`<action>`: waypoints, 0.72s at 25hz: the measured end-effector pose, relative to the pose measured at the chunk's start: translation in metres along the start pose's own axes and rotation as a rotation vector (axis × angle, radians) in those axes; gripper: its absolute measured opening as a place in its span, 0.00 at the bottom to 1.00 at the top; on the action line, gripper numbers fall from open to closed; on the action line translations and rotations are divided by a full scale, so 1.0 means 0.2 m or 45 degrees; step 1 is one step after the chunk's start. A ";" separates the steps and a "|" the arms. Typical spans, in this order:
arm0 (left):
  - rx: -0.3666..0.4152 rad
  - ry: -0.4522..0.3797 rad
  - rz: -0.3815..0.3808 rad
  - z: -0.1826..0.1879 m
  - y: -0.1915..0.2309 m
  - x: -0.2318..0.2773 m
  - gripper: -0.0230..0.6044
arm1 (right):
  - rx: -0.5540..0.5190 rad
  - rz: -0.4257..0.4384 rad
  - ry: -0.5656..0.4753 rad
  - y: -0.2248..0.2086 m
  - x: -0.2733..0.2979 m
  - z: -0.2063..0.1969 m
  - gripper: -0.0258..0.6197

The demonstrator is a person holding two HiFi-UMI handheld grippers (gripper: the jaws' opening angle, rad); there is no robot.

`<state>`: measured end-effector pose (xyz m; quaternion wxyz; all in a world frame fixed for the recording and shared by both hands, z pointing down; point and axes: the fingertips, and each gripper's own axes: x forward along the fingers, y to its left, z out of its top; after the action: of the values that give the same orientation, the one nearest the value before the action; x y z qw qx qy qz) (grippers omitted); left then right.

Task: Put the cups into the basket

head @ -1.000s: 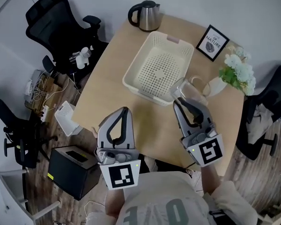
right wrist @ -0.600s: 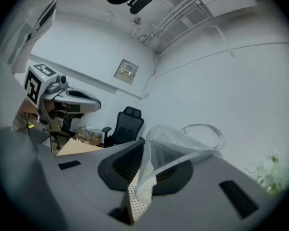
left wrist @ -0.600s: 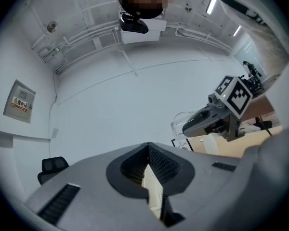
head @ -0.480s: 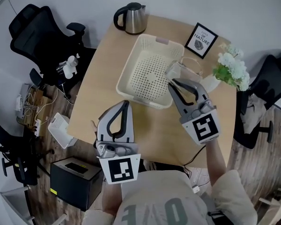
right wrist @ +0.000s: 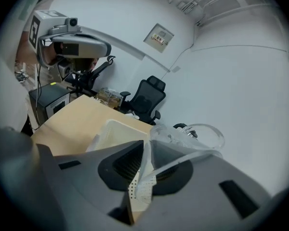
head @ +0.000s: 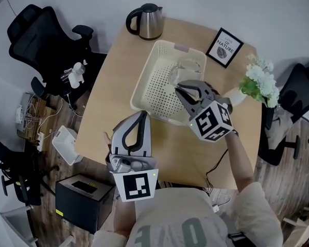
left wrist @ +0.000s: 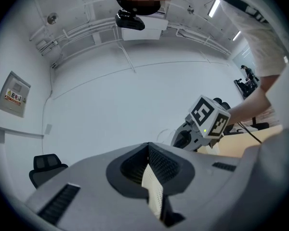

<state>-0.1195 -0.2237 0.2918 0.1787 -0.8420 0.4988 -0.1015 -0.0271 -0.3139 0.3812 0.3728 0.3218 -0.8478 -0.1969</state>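
"Where is the clear see-through cup with a handle?"

"It is hanging in the air over the cream plastic basket with holes. It is tipping over. Its long side is running straight out from the right gripper, and one round end is pointing away."

"Is the claw squeezing it?"

"Yes, the jaws are pinching the cup's thin edge."

"And the left gripper?"

"It is hovering over the near edge of the light wooden table, its jaws pressing together on nothing."

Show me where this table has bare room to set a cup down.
Bare: the strip left of the basket, below the kettle, and the near edge between the left gripper and right gripper. Crowded: the far right corner, with the picture frame and flowers.
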 end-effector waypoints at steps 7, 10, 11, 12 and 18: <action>-0.021 0.029 -0.012 -0.08 0.02 0.11 0.05 | -0.198 0.204 0.181 0.02 0.29 -0.15 0.10; -0.028 0.034 -0.017 -0.11 0.04 0.17 0.05 | -0.234 0.288 0.245 0.05 0.40 -0.24 0.10; -0.031 0.036 -0.018 -0.12 0.04 0.18 0.05 | -0.248 0.315 0.267 0.06 0.44 -0.26 0.10; -0.033 0.040 -0.019 -0.14 0.05 0.20 0.05 | -0.263 0.338 0.290 0.07 0.47 -0.29 0.10; -0.046 0.079 -0.039 -0.23 0.03 0.26 0.05 | -0.352 0.490 0.440 0.16 0.64 -0.46 0.10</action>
<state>-0.1142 -0.2815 0.3315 0.1465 -0.8491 0.4929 -0.1214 -0.0349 -0.3885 0.5235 0.5824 0.1300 -0.7823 -0.1785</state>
